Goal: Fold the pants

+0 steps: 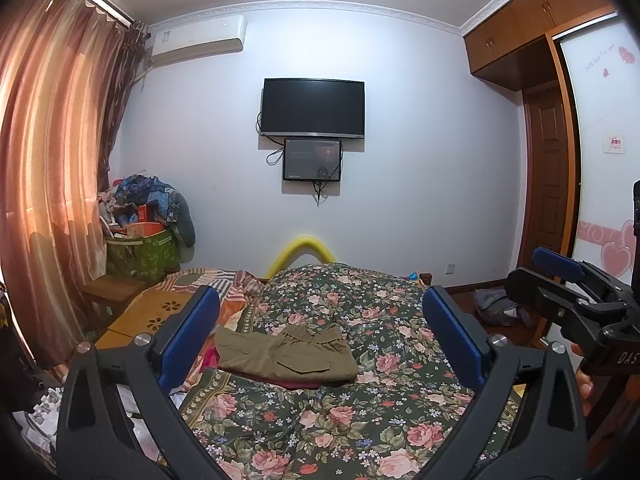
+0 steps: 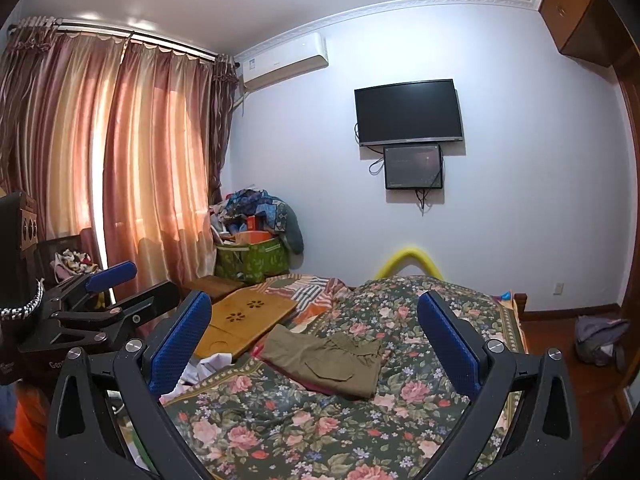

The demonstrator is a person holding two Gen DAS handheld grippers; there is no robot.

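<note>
Both grippers, left [image 1: 320, 340] and right [image 2: 316, 344], fingers spread wide, empty | folded pants [image 1: 286, 354] ahead between them, on bed [image 1: 360, 420] | long axis crosswise | neither clearly nearer

One pair of pants [image 1: 286, 354], folded, straight ahead between the two blue pads of the left claw [image 1: 316, 332]. Two claws in all: the other, the right claw [image 2: 316, 340], off to the side, both spread wide with nothing inside. Two dark screens [image 1: 313, 107] far ahead and high up. One flowery blanket [image 1: 320, 420] right below. One wooden tray [image 2: 244, 320] ahead to the left. One green bag [image 2: 252, 260] far left.
</note>
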